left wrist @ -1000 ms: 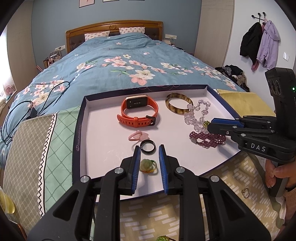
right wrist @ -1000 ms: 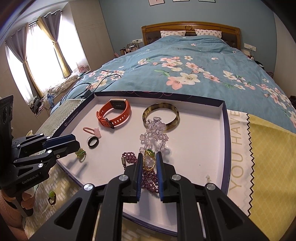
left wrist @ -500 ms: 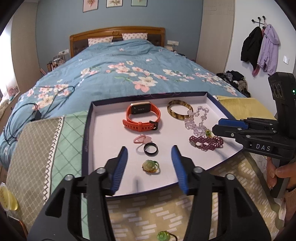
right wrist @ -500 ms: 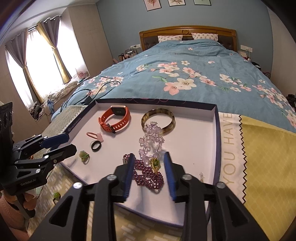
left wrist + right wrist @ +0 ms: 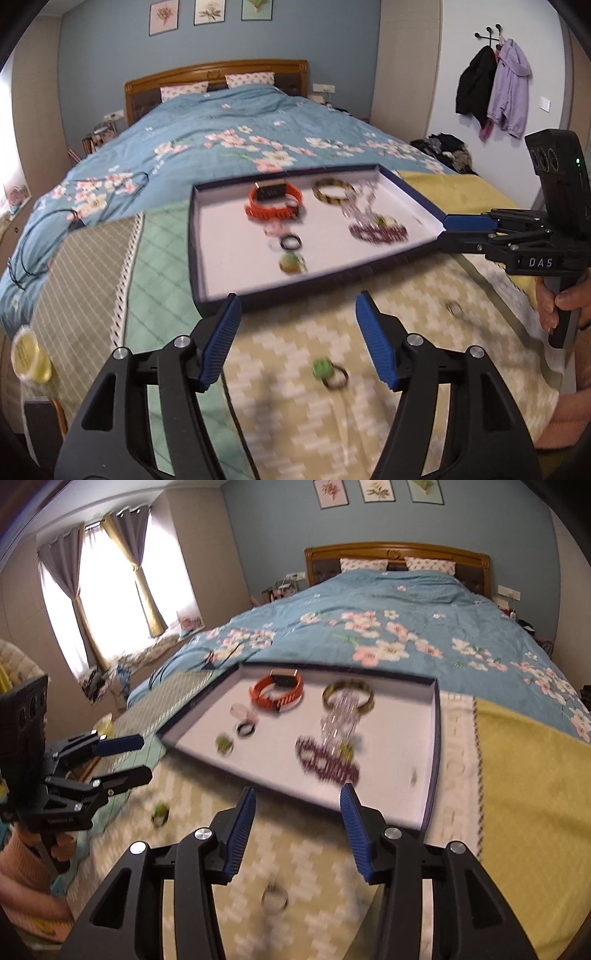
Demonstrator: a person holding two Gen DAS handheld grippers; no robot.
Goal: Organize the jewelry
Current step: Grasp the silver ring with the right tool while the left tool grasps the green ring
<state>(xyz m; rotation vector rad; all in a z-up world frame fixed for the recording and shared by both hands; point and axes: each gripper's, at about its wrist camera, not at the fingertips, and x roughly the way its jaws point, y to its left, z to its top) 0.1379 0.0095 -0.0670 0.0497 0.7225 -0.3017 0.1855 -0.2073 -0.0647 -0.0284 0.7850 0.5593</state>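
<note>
Left gripper (image 5: 297, 308) jaws opening, nothing between pads, poised over patterned cloth (image 5: 295, 424) near tray (image 5: 221, 293) edge. Green ring (image 5: 327, 371) on cloth below. Tray holds orange watch (image 5: 273, 201), bangle (image 5: 332, 190), purple beads (image 5: 378, 232), black ring (image 5: 290, 242). Right gripper (image 5: 452, 230) at tray's right corner.

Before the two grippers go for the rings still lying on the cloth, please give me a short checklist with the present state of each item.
1. Left gripper free of any item: ok, its jaws are opening with nothing between them.
2. Right gripper free: ok, jaws opening, nothing between them.
3. Green ring on the cloth, outside the tray: ok, it lies ahead of the left gripper.
4. Thin ring on the cloth: ok, it lies below the right gripper.
5. Free room in the tray: ok, bare white floor near its right side.
6. Exact lie of each ring: cannot tell, both views are blurred.
</note>
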